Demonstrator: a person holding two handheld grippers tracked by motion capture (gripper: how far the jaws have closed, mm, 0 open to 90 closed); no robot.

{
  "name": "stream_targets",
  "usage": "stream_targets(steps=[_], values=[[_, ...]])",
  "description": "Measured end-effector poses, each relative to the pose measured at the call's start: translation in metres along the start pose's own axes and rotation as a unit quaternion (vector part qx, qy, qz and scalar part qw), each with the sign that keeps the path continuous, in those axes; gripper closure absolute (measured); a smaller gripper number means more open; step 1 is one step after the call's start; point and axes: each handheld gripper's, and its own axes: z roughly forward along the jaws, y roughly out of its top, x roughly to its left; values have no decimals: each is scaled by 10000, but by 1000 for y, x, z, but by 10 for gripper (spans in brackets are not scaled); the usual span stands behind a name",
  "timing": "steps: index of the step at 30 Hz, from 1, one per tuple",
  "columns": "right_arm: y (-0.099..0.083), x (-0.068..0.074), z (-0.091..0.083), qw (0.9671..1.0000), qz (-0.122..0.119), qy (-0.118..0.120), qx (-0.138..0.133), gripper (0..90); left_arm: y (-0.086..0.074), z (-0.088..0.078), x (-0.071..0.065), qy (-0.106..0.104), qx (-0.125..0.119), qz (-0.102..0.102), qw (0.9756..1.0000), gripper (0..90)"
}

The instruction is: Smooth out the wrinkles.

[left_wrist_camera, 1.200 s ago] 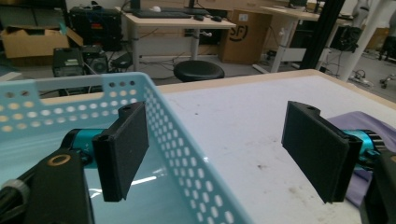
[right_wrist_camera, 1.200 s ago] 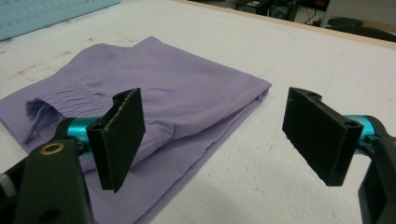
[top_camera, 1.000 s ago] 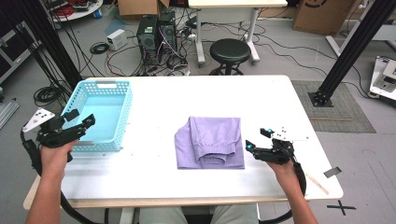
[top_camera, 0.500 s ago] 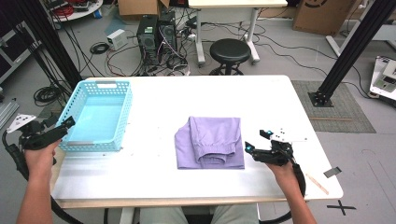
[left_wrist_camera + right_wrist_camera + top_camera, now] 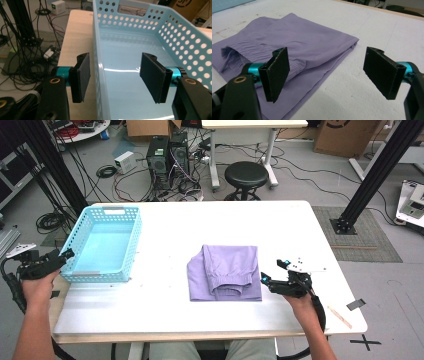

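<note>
White surface: bare ground wide between basket and garment, and along the far edge. Blue perforated basket: near the left edge, nothing inside it. Folded purple garment: flat at centre front, well apart from the basket. Left claw: at the basket's near-left corner; jaws have just been closing and stand apart, astride the basket's left wall, pads not pressing on it. Right claw: jaws wide apart, holding nothing, just beside the garment's right edge.
</note>
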Motion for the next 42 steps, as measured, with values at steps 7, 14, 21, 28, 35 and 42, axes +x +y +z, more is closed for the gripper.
stream_targets(steps=[7, 14, 21, 28, 35, 42], values=[[-1, 0, -1, 10000, 17, -2, 28, 213, 2, 3, 1, -80, 254, -67, 9996, 566], [-2, 0, 0, 10000, 12, -8, 40, 214, 5, 1, 3, 18, 376, -136, 9992, 702], [-1, 0, 1, 10000, 19, 2, 66, 214, 5, -1, 0, 60, 479, -33, 9988, 784], [-2, 0, 1, 10000, 11, 2, 62, 214, 5, -2, -5, 38, 504, 28, 9987, 819], [-2, 0, 2, 10000, 3, 0, 69, 214, 2, -4, -10, 18, 498, -9, 9988, 825], [-2, 0, 2, 10000, -4, 4, 71, 214, 0, -6, -21, -33, 557, 92, 9984, 835]])
